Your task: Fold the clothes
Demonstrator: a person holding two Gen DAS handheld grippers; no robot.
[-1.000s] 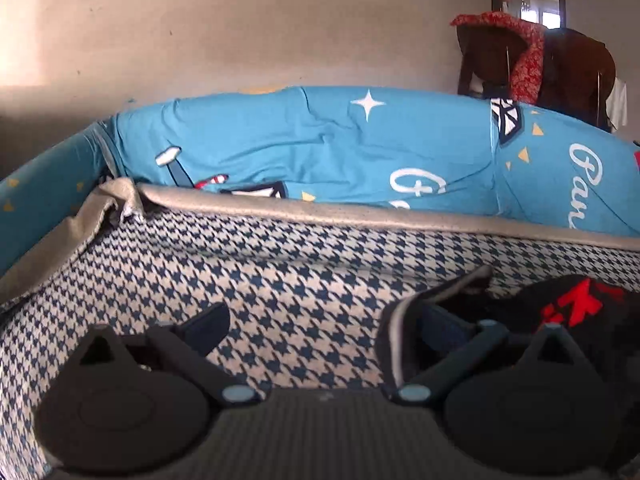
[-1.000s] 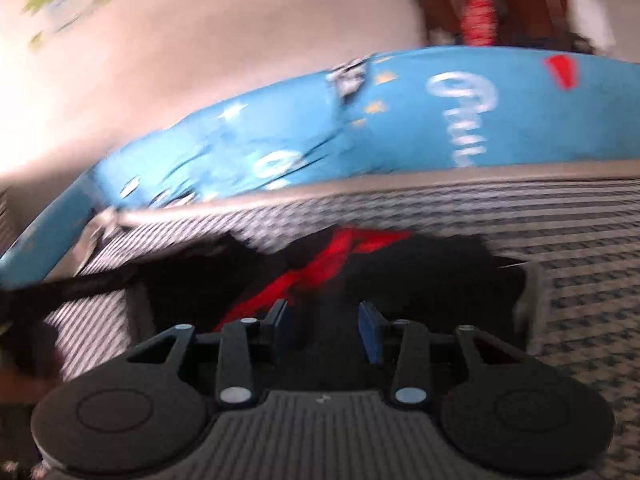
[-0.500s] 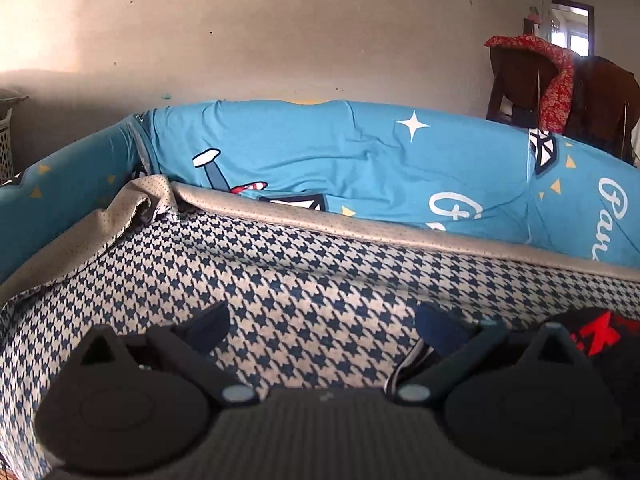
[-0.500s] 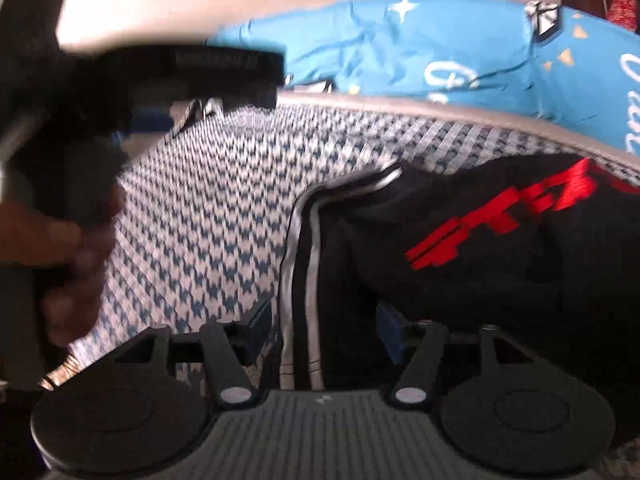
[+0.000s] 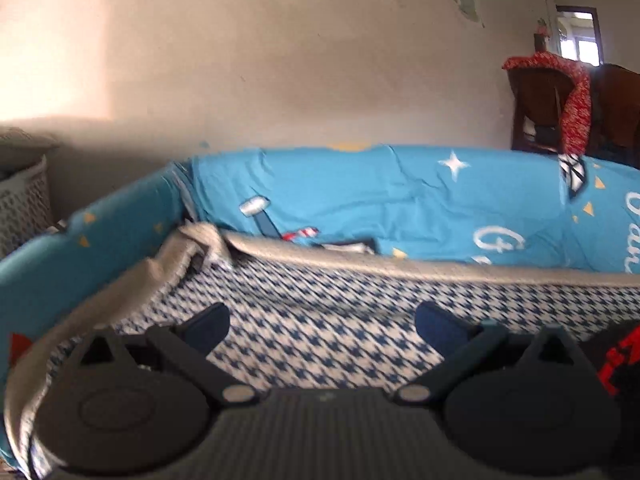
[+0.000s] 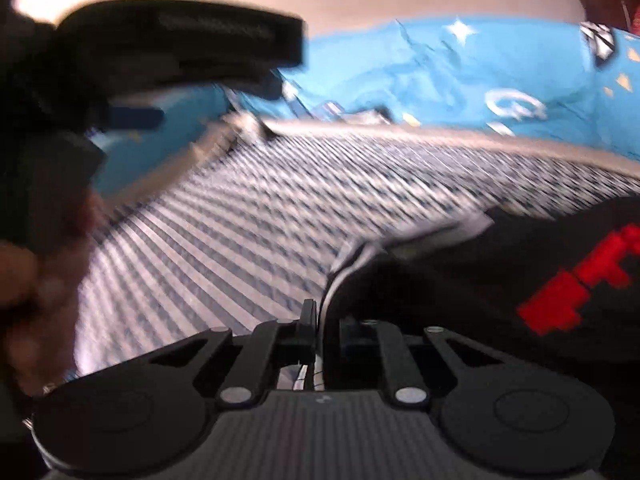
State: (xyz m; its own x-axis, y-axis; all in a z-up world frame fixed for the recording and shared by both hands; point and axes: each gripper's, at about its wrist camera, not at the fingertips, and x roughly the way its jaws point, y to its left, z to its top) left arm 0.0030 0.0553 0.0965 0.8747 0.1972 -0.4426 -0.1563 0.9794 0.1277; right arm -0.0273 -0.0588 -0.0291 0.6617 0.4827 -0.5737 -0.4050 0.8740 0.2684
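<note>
A black garment (image 6: 480, 272) with red lettering and a white-striped edge lies on a houndstooth cloth (image 6: 240, 232). In the right wrist view my right gripper (image 6: 326, 320) is closing its jaws, and the pads pinch the garment's striped edge. My left gripper (image 5: 322, 320) stands open over the houndstooth cloth with nothing between its fingers. In the left wrist view only a corner of the garment (image 5: 616, 356) shows, at the far right. A hand (image 6: 24, 276) holding the left tool fills the left side of the right wrist view, blurred.
Blue printed bedding (image 5: 400, 200) rises as a ridge behind the houndstooth cloth (image 5: 320, 296). A white woven basket (image 5: 20, 200) stands at the far left by the wall. A dark wooden chair (image 5: 536, 104) draped with red cloth is at the back right.
My left gripper has lifted and drawn away leftward, so the garment slid to the right edge of its view. My right gripper came down onto the striped edge and closed on it.
</note>
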